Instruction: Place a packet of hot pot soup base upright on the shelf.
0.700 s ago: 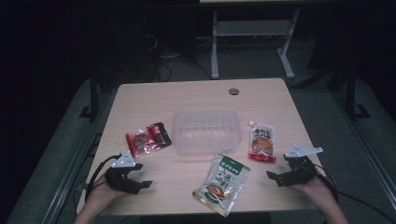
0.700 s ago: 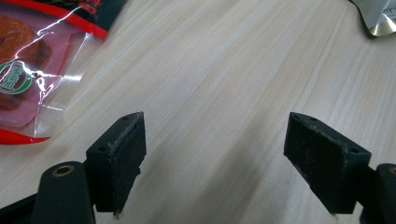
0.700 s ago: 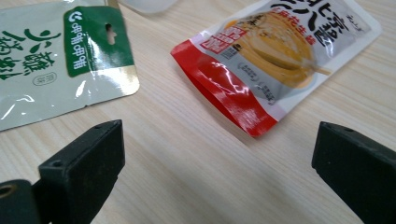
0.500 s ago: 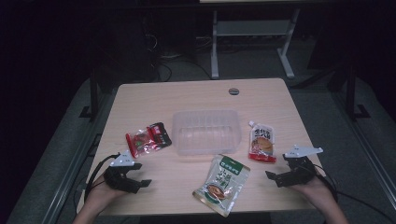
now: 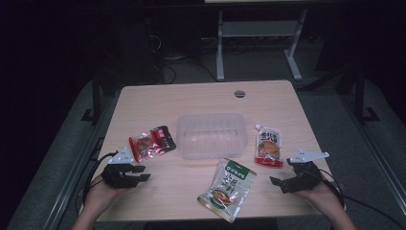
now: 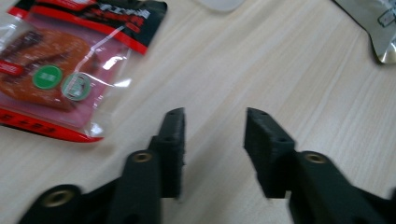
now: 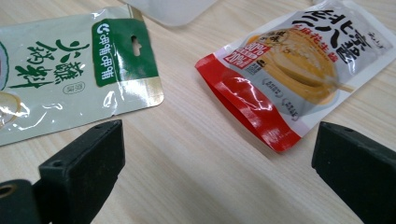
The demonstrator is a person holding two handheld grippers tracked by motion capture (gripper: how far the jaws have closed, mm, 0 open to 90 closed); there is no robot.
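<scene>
Worktop [image 5: 143, 103], pale wood, carried a clear tray [image 5: 210, 135] at centre, a red packet [image 5: 152, 143] just left of it, a spouted pouch [image 5: 267, 146] to its right, and a green pouch [image 5: 229, 187] near the front edge. Left claw [image 5: 141, 173] lay released at the near left, jaws parted over bare wood close to the red packet, apart from it. Right claw [image 5: 276, 184] lay released at the near right, jaws spread wide, between the green pouch and the spouted pouch, touching neither.
</scene>
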